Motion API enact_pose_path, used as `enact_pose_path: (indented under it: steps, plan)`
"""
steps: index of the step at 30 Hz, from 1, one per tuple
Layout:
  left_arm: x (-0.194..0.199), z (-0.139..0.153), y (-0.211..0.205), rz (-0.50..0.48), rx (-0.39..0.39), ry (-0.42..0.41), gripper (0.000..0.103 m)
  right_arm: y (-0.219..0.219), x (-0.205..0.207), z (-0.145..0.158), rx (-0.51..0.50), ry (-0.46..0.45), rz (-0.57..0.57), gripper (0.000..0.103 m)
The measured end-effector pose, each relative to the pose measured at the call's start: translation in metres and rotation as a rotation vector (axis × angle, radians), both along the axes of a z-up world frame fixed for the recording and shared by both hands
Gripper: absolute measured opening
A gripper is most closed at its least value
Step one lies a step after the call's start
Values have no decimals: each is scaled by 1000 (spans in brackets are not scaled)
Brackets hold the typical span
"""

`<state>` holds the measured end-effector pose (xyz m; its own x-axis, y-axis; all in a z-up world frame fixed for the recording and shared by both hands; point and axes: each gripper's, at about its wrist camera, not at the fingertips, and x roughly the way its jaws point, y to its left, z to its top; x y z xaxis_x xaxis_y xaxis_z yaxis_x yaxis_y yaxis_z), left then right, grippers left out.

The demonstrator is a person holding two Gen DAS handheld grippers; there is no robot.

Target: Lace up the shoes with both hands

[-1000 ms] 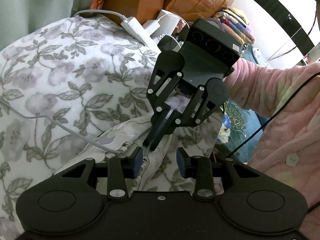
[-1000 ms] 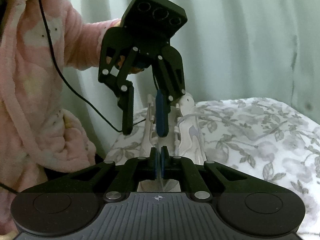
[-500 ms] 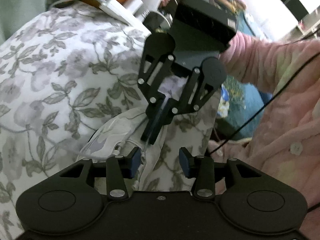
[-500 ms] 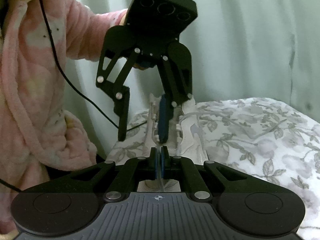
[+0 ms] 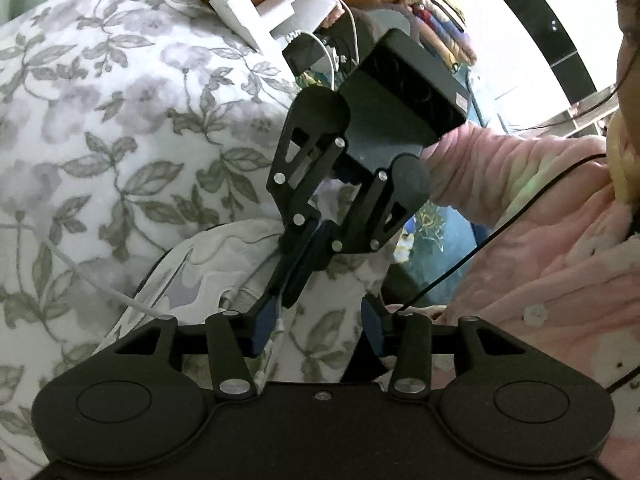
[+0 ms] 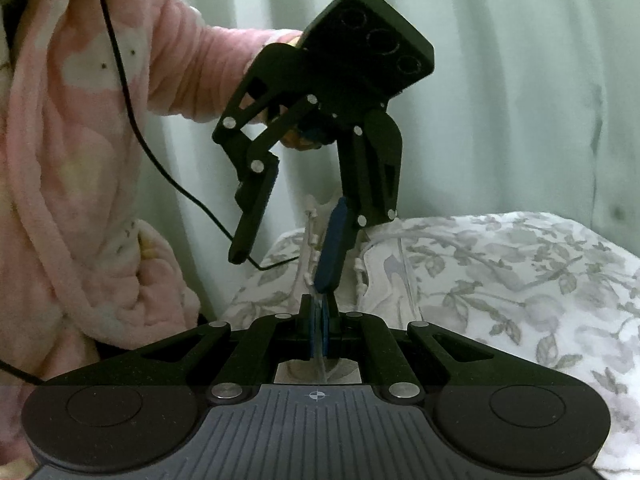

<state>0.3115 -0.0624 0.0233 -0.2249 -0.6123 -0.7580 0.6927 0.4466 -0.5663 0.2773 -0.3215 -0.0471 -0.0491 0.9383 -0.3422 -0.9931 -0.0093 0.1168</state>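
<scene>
While I look down both wrist cameras, this is what I have:

Shoe (image 6: 340,264): pale, whitish, lying on the floral bedspread (image 6: 500,264), toe end toward my right gripper; I see two rows of small white eyelet loops running up its front. In the left view the shoe (image 5: 208,276) is a pale grey-and-cream upper low on the cloth.

Lace (image 6: 319,354): a thin translucent-white strand, standing almost upright between the blue pads of my right gripper.

Right gripper (image 6: 319,334): fingers pressed together, pinching the lace just above the shoe's near end.

Left gripper (image 5: 316,330): fingers spread apart, nothing between them; its left blue pad sits just beside the lace end (image 5: 280,322).

Left view only: my right gripper (image 5: 286,296) from outside, tips closed on the strand; white charger plugs (image 5: 280,12) and cable at the bedspread's far edge; a pink fleece sleeve (image 5: 500,176) behind.

Right view only: my left gripper (image 6: 280,272) from outside, hanging over the shoe with jaws wide, held by a hand (image 6: 296,140); pale green curtain (image 6: 500,100) behind; the eyelet rows, which the left view does not show.
</scene>
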Motion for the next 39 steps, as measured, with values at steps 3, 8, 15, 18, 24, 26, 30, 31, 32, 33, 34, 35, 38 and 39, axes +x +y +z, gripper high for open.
enact_pose_path:
  steps: [3, 8, 15, 18, 24, 26, 30, 31, 32, 33, 34, 35, 38, 39]
  plan:
    - [1, 3, 1, 19, -6, -5, 44, 3, -1, 0, -1, -8, 3, 2]
    - [-7, 6, -1, -1, 31, -50, 47, 9, -2, 1, -4, -22, 8, 2]
    - [-18, 19, 2, 25, 118, -152, 47, 7, -6, 1, -1, -21, -38, 3]
    - [-23, 21, 2, 59, 166, -184, 39, 7, -12, 2, -4, -30, -74, 3]
    - [-24, 11, 5, 101, 188, -179, 24, -1, -11, 5, -13, 2, -114, 5]
    - [-24, 11, 8, 121, 182, -182, 25, -1, -12, 3, -29, -4, -127, 5]
    - [-23, 9, 15, 160, 135, -147, 24, 2, -17, 1, -30, 8, -116, 4]
    - [-23, 8, 16, 167, 122, -137, 24, 4, -18, 1, -28, 9, -121, 4]
    - [-23, 8, 18, 175, 111, -135, 24, 5, -19, 1, -26, 10, -125, 4]
    - [-23, 8, 20, 185, 104, -132, 24, 5, -19, 1, -23, 14, -130, 4]
    - [-22, 7, 22, 201, 88, -121, 24, 5, -18, 0, -18, 18, -137, 3]
    - [-21, 6, 25, 219, 70, -110, 24, 5, -18, 0, -13, 23, -143, 3]
    - [-18, 4, 33, 270, 21, -75, 23, 8, -19, 0, 1, 28, -156, 4]
    - [-18, 3, 37, 290, 4, -63, 23, 9, -19, 0, 5, 29, -158, 3]
